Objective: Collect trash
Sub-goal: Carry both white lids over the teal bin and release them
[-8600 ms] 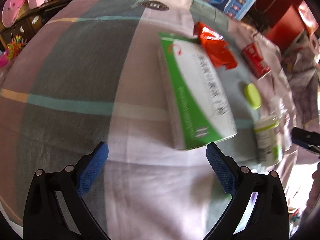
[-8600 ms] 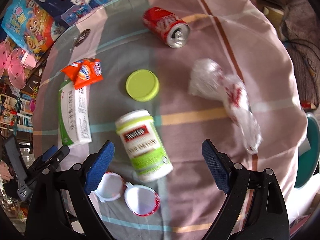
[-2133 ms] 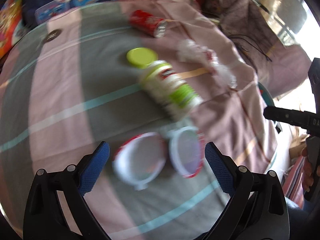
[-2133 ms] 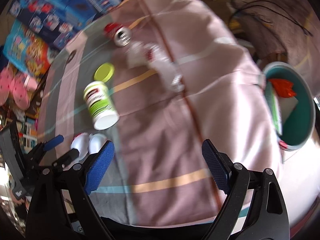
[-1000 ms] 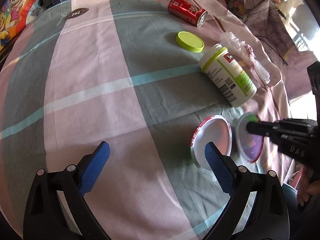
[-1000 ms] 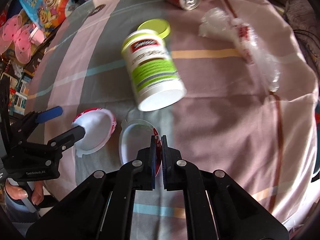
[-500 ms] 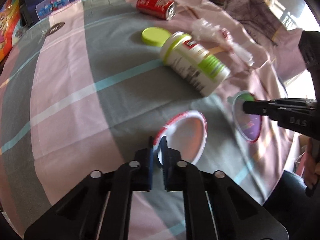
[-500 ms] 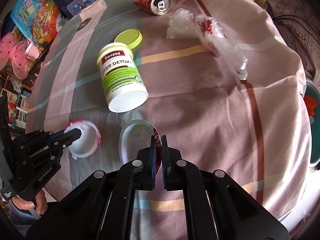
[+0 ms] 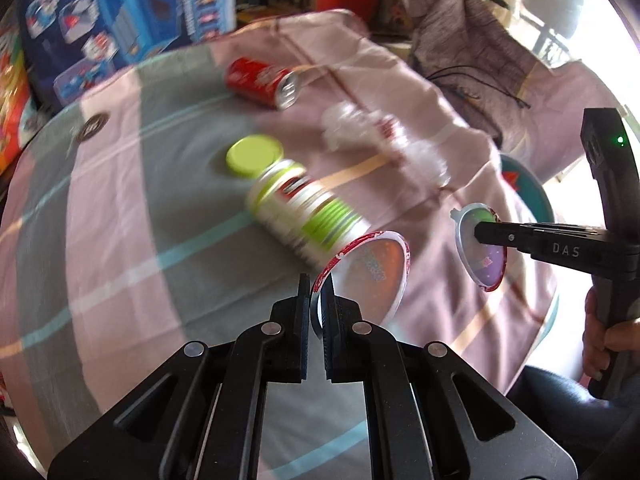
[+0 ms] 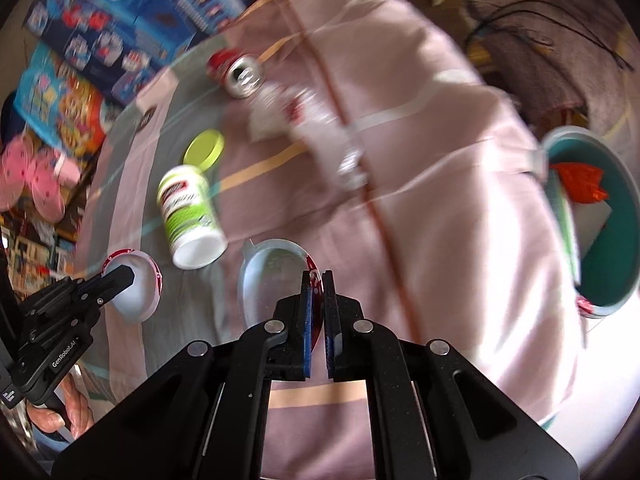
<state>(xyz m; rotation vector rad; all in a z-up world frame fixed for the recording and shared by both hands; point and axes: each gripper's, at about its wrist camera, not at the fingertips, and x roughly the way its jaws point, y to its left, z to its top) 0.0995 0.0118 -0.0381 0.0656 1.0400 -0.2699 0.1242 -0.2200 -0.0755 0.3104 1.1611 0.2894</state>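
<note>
Bin [image 10: 624,184] w/ orange wrapper [image 10: 582,186] + box [image 10: 562,210] inside, beside bed.

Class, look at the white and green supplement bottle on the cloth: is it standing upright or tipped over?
Tipped over. The bottle lies on its side on the checked cloth, flat white base facing the right wrist camera, beside the loose green lid.

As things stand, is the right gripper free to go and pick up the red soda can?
Probably not yet. The right gripper is shut on a round foil lid, so nothing else fits between its pads. The red soda can lies uncovered on the far side of the cloth, beside crumpled plastic wrap.
</note>
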